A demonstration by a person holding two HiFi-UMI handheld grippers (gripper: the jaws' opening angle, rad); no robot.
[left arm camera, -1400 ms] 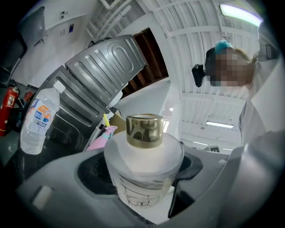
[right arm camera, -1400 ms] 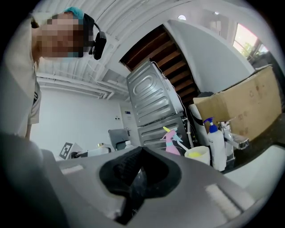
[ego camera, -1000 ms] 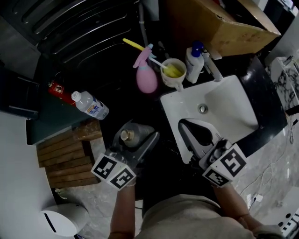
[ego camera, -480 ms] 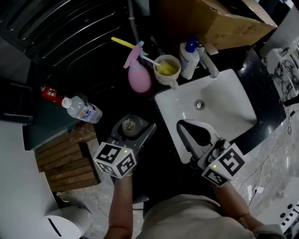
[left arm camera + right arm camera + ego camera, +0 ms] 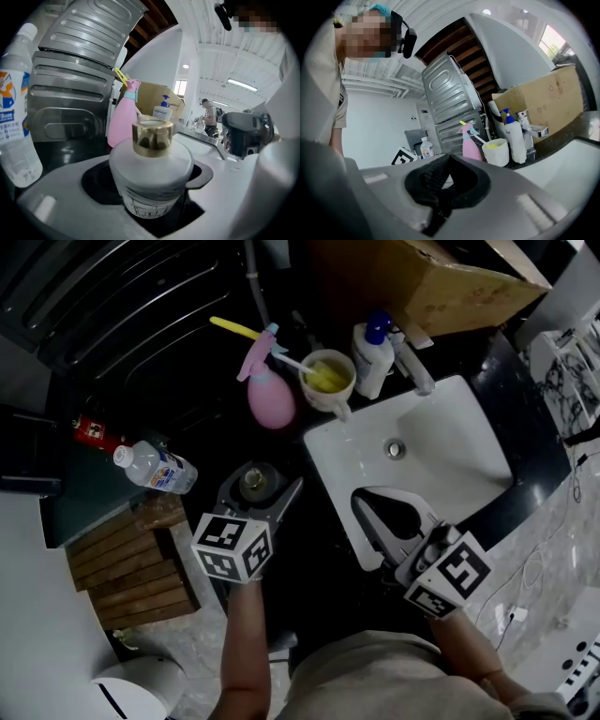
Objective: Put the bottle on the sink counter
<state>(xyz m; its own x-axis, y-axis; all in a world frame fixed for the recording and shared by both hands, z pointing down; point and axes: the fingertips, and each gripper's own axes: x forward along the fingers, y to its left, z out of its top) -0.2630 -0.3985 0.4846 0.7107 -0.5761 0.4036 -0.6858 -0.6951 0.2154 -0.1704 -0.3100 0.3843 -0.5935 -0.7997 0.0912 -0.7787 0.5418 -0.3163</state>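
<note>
A squat white bottle [image 5: 253, 481] with a gold cap [image 5: 152, 136] sits between the jaws of my left gripper [image 5: 259, 487], which is shut on its body [image 5: 150, 174]. It hovers over the dark counter [image 5: 309, 512] just left of the white sink [image 5: 441, 451]; whether it rests on the counter I cannot tell. My right gripper [image 5: 364, 498] hangs over the sink's front rim, jaws shut with nothing in them [image 5: 449, 159].
At the back of the counter stand a pink spray bottle [image 5: 268, 395], a cup [image 5: 325, 382] with a yellow item, and a white pump bottle [image 5: 370, 357] beside the faucet [image 5: 412, 371]. A clear water bottle [image 5: 155, 468] lies left. Behind are a cardboard box [image 5: 441, 287] and a ribbed metal panel [image 5: 122, 306].
My left gripper has carried the white bottle forward, closer to the pink spray bottle and the sink's left edge. The right gripper has stayed roughly where it was.
</note>
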